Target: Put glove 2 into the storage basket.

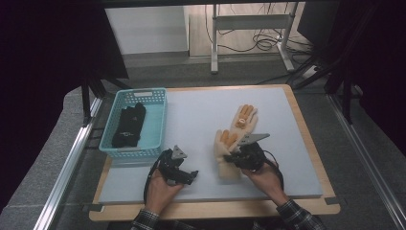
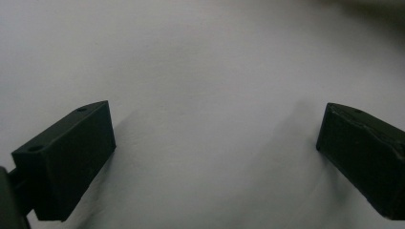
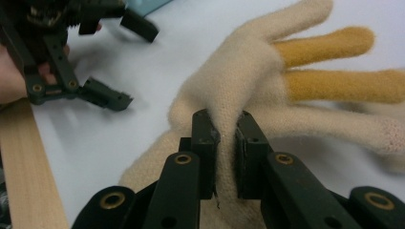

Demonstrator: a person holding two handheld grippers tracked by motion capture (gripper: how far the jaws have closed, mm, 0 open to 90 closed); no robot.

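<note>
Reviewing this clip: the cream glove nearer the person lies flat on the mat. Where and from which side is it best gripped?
Probably at the palm, from above. The cream glove lies flat and limp, offering no edge to clamp, so a pinched-up fold is the likeliest hold. The right gripper does this: its jaws are shut on a raised ridge of knit below the fingers. The left gripper is open over the mat.

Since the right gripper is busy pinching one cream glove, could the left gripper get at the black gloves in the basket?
Probably yes. The left gripper is open with nothing between its jaws, just beside the teal basket, whose top is open; the black gloves lie uncovered inside.
</note>
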